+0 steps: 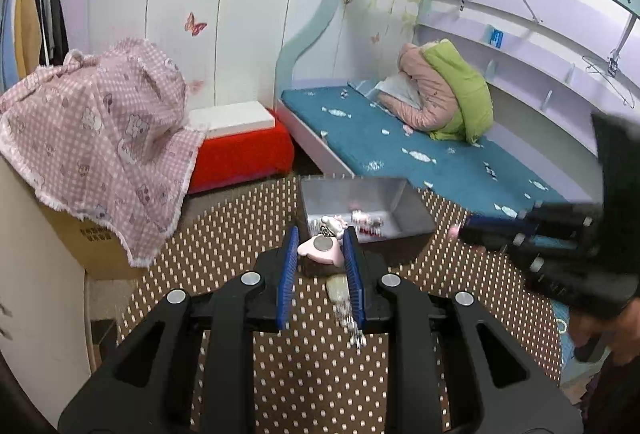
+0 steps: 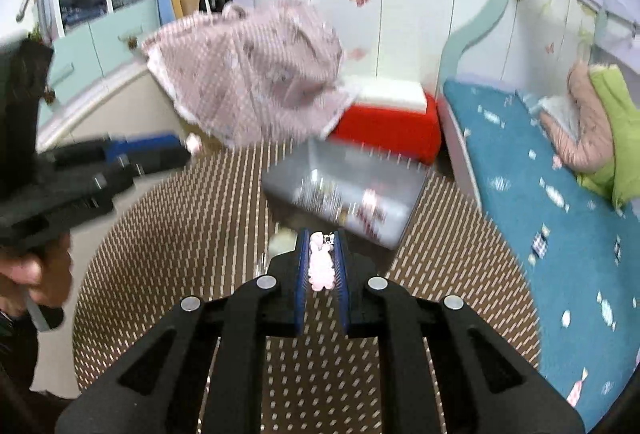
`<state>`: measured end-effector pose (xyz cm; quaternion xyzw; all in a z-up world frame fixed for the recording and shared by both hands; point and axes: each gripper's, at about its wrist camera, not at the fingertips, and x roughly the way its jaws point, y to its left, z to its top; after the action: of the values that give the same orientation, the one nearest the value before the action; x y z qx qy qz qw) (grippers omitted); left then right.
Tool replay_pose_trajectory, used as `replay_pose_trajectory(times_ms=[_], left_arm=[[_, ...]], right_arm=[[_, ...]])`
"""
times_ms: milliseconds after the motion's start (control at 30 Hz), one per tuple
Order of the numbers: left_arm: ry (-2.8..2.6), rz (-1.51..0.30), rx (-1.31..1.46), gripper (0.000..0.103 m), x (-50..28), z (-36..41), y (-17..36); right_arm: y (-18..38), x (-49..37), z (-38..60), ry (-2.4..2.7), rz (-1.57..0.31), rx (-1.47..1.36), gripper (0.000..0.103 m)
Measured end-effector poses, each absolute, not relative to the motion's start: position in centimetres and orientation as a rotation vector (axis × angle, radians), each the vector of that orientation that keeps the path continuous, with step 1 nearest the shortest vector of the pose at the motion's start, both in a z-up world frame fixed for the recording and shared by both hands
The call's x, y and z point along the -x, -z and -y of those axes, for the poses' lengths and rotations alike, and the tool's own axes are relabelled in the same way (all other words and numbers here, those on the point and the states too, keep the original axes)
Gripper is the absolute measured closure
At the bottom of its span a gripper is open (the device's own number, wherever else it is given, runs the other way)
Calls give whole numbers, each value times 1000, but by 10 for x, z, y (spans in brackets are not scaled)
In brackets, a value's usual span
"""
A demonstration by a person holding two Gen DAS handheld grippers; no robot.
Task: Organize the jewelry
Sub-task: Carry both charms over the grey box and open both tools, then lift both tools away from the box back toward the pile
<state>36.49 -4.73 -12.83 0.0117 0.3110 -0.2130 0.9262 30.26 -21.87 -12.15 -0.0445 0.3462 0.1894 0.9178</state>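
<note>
left gripper (image 1: 320,254): closed on a pink charm (image 1: 320,249) with a round metal disc; short chain and a small white figure hang off its far end, toward the tray.
right gripper (image 2: 323,260): closed on a small pink bunny-shaped trinket (image 2: 321,266), pinched between the blue pads (image 2: 303,270); this view is motion-blurred.
tray (image 1: 404,209): grey metal, open top, sits at the far edge of the round dotted mat (image 1: 224,234); a few small pieces already lie inside, too blurred to name.
loose piece: pale beaded chain (image 1: 340,294) lies on the mat on the near side of the tray, under the left gripper's fingers.
step: judged carry-to-tray, both grippers loaded, items not yet over the tray opening.
progress: judged partway, some pieces in, at least one on the mat.
next move needs: bring each held item over the tray opening, clear of the near wall, then let go; take turns so the grippers don't meet.
watch: dangling chain could snag on the tray rim.
</note>
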Motion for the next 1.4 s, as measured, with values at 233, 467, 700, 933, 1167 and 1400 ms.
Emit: replay_pose_trajectory(times_ms=[233, 467, 700, 933, 1167, 1400], left_arm=[[480, -625, -27, 80, -402, 67, 108], [509, -681, -52, 80, -447, 99, 117], [531, -778, -71, 79, -480, 122, 147], [484, -763, -26, 21, -478, 113, 153], [380, -664, -34, 7, -448, 87, 133], [307, -578, -40, 6, -406, 71, 107]], right_arm=[[96, -345, 227, -371, -668, 83, 92], [120, -384, 240, -359, -745, 39, 92], [150, -411, 245, -329, -839, -21, 88], [155, -402, 263, -273, -825, -83, 30], [138, -373, 277, -233, -748, -157, 8], [106, -336, 277, -206, -651, -194, 8]])
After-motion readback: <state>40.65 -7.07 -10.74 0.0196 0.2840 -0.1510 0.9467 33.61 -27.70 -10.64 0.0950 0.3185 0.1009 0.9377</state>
